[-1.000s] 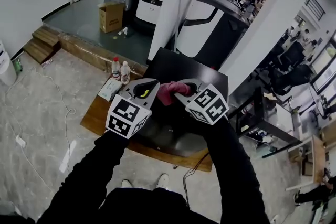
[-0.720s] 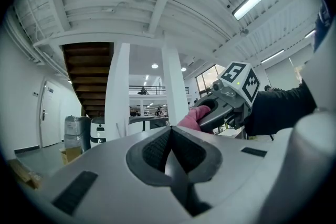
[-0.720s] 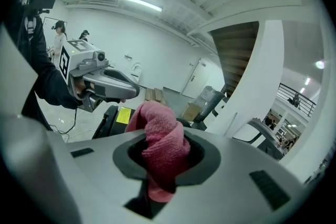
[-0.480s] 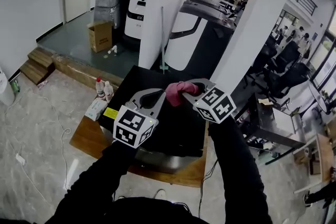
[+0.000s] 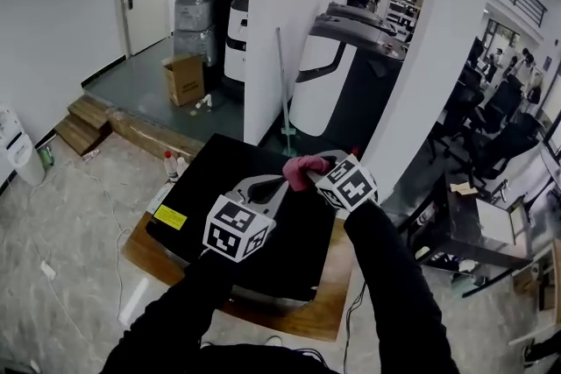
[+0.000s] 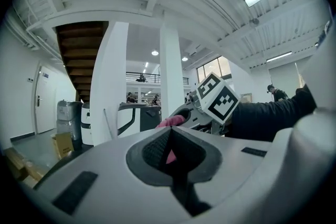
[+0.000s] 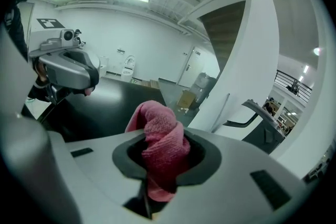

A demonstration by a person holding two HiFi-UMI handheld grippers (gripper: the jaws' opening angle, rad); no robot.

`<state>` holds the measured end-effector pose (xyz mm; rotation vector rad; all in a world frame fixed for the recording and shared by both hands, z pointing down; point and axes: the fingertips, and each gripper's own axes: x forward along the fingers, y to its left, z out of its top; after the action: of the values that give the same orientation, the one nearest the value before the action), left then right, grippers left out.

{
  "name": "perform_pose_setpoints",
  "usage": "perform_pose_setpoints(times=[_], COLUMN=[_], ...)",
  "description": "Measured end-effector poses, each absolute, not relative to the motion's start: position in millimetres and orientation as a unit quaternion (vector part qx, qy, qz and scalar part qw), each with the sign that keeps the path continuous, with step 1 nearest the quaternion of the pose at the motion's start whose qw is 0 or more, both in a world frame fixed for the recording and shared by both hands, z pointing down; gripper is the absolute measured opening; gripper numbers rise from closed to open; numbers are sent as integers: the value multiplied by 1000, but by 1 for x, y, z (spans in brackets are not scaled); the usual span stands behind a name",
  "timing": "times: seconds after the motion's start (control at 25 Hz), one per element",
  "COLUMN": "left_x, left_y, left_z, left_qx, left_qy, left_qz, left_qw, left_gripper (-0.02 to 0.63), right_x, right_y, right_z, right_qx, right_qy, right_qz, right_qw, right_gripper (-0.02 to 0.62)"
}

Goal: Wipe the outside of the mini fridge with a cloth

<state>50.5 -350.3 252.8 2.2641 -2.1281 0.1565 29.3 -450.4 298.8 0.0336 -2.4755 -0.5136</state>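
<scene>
Right gripper view shows my right tool [image 7: 157,165] clamped on a bunched pink terry cloth [image 7: 160,134], its wad poking forward past the jaw tips. The boxy black mini fridge [image 5: 223,175] lies below that tool, its flat top spreading ahead and off to the tool's left. My left tool [image 6: 170,134] sits just left of the cloth, jaws together and, as far as I can judge, pinching nothing. The cloth looks to hang above the top, so I reckon the next move is the right tool's: straight down, then sweeping leftward across it.
</scene>
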Motion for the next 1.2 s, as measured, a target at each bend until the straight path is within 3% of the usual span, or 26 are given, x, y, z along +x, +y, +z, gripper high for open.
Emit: perform_pose_setpoints(times=[0.28,0.6,1.2], left_x=[49,42,59], left_y=[-382,-372,-314], left_z=[269,275,280], left_qx=[711,694,709], left_qy=[-699,-715,-700], left_qz=[62,65,74], left_qw=[39,50,48], left_gripper=[6,6,6], right_x=[11,4,35], right_y=[-499,-482,-367], right_z=[356,365,368], right_qx=[3,-29,-110], right_qy=[-888,-861,-854], right_qz=[-259,-320,-277], right_qw=[379,394,427], right_gripper=[91,67,66])
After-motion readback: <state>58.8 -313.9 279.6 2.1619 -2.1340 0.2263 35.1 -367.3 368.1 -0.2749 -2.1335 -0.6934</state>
